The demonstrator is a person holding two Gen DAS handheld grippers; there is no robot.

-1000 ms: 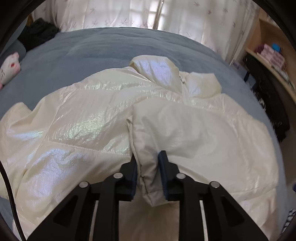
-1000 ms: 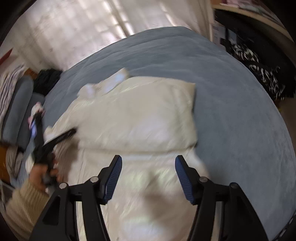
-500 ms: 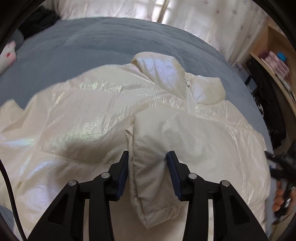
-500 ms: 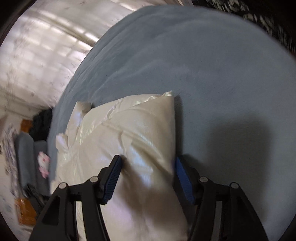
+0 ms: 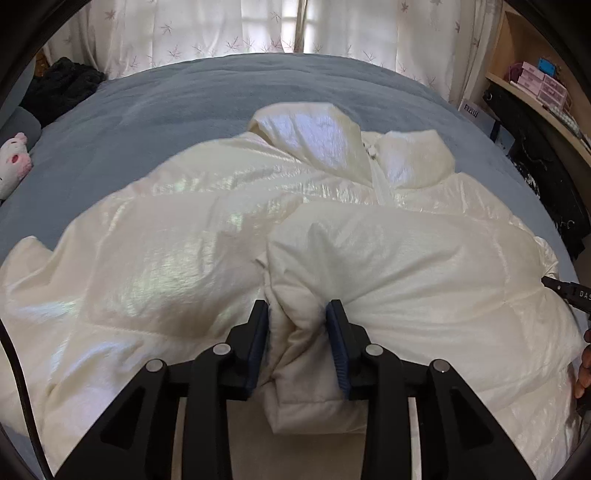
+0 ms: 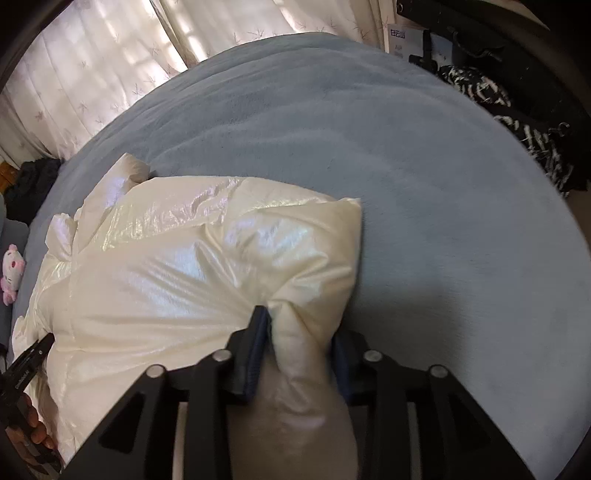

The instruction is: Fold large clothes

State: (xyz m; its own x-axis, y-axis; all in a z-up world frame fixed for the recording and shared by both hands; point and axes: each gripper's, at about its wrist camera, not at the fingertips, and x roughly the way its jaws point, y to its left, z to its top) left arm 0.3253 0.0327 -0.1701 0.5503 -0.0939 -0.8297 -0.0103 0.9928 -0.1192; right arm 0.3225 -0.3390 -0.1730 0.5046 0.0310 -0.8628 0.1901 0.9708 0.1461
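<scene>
A shiny cream puffer jacket [image 5: 166,258] lies spread on a blue-grey bed [image 5: 184,110], collar toward the curtains. One sleeve [image 5: 388,266] is folded across its front. My left gripper [image 5: 297,325] is closing, and its pads pinch a bunch of that sleeve near the cuff. In the right wrist view the jacket [image 6: 177,280] fills the left half, with bare bed [image 6: 424,184] on the right. My right gripper [image 6: 299,328] is closing too, and its pads squeeze a puffy fold at the jacket's right edge.
A pink and white plush toy [image 5: 13,166] and dark clothes [image 5: 62,88] sit at the bed's left side. Curtains [image 5: 258,29] hang behind. Wooden shelves [image 5: 535,81] and a black and white garment [image 6: 517,122] stand to the right. A hand [image 6: 33,432] shows at lower left.
The left gripper loosened, slid up the folded sleeve and pinched it again. The right gripper swung down over the jacket's right edge and closed on a fold there.
</scene>
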